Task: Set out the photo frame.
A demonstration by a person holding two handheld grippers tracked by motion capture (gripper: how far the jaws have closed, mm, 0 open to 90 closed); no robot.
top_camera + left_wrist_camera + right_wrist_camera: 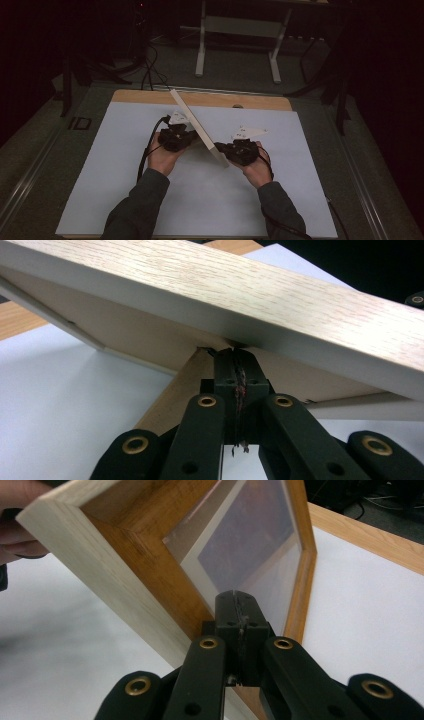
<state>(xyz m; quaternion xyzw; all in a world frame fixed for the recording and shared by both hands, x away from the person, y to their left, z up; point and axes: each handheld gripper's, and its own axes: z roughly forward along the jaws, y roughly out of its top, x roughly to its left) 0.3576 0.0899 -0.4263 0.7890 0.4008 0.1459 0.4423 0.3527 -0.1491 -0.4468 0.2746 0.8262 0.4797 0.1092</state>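
A light wooden picture frame (197,127) stands tilted on its edge on the white sheet (115,180), between my two grippers. My left gripper (191,136) is shut, its tips against the frame's brown back (140,340) where the prop leg (172,397) joins. In the left gripper view the closed jaws (235,354) sit just under the frame's pale edge (225,295). My right gripper (221,148) is shut too, on the frame's other side. In the right gripper view its tips (240,597) rest against the glass front (250,545), close to the wooden border (125,580).
The sheet covers a wooden tabletop whose bare strip (150,96) runs along the far side. Beyond the table stand a metal support frame (240,30) and dark cables (149,65) on the floor. A hand (20,510) shows behind the frame's corner.
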